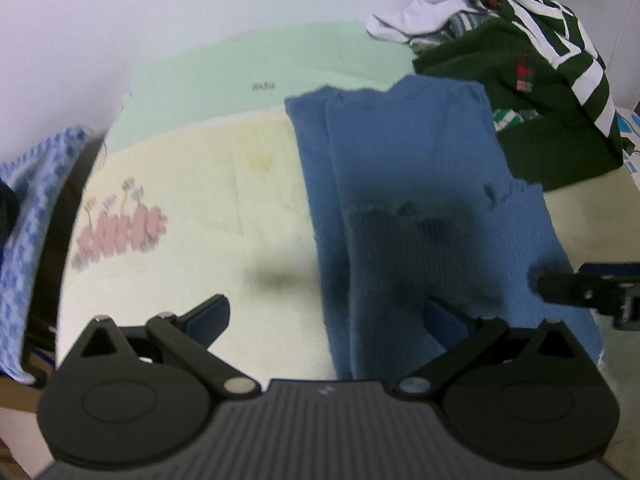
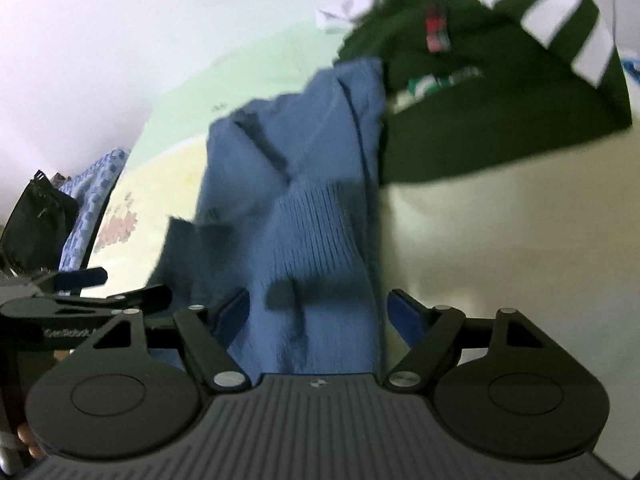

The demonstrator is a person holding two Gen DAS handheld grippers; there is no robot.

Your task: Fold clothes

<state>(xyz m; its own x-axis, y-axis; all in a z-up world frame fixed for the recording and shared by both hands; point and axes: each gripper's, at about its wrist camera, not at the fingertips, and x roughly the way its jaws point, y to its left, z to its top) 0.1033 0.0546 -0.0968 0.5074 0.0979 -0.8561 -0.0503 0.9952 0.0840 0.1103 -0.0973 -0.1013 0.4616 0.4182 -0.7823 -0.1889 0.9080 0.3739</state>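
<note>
Grippers, left (image 1: 326,314) and right (image 2: 318,310), hovered with fingers spread, holding nothing, over the folded blue sweater (image 1: 416,184); a careless regrasp could undo its folds.

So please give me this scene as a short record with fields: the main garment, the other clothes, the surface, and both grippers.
main garment: blue knit sweater, lying lengthwise, sides folded in
other clothes: dark green garment with white stripes in a pile beside it; white cloth behind
surface: pale yellow sheet with pink print
left gripper: open, above the sweater's near end
right gripper: open, above the sweater, nothing held
</note>
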